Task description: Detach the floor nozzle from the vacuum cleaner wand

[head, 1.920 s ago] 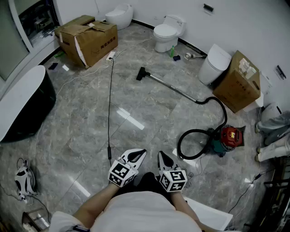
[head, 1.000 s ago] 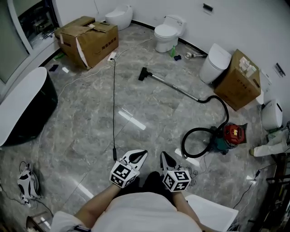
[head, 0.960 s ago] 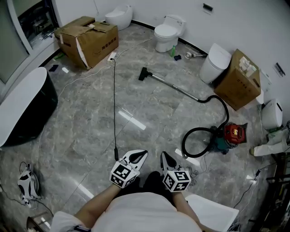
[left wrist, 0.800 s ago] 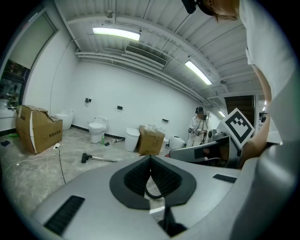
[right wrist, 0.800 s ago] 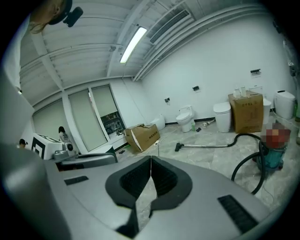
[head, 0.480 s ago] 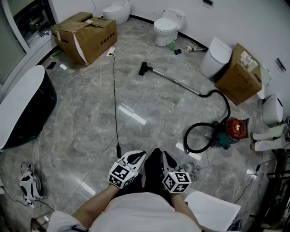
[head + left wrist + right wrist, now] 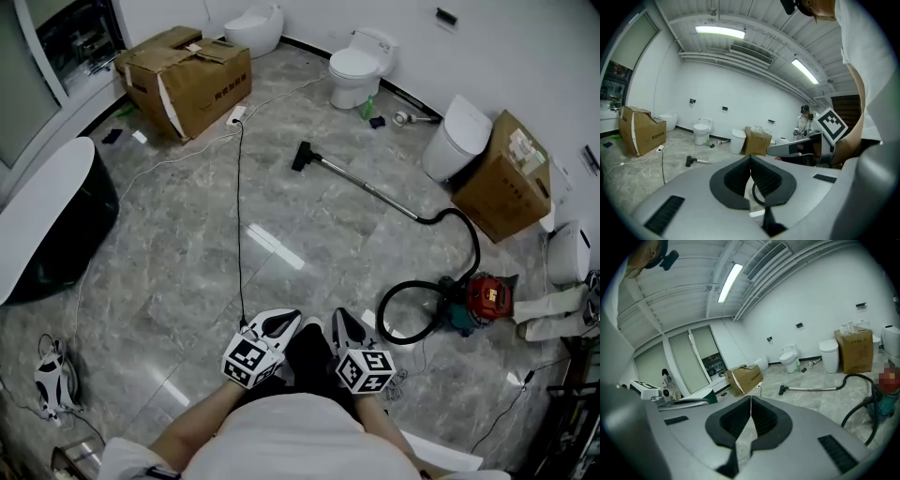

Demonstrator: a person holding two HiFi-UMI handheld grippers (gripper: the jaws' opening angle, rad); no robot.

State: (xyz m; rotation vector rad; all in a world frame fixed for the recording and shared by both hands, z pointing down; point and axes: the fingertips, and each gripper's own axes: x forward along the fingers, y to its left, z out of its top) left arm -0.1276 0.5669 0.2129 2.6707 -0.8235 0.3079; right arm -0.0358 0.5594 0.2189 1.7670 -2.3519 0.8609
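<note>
A black floor nozzle (image 7: 301, 156) lies on the marble floor, joined to a metal wand (image 7: 367, 187) that runs to a black hose (image 7: 466, 246) and a red and teal vacuum cleaner (image 7: 483, 298). The nozzle (image 7: 690, 161) shows small in the left gripper view, and the nozzle (image 7: 783, 390) and wand (image 7: 811, 389) in the right gripper view. My left gripper (image 7: 284, 321) and right gripper (image 7: 341, 322) are held close to my body, far from the nozzle. Both are shut with nothing between the jaws.
A black cable (image 7: 237, 216) runs from a power strip (image 7: 235, 114) towards my grippers. Cardboard boxes (image 7: 187, 77) (image 7: 503, 178), toilets (image 7: 357, 64) (image 7: 453, 137), a black tub (image 7: 47, 220) and a small device (image 7: 49, 380) stand around the floor. A person (image 7: 668, 380) stands far left in the right gripper view.
The view has shifted forward over the floor. The vacuum cleaner and nozzle sit slightly nearer. Both grippers stay shut close to my body.
</note>
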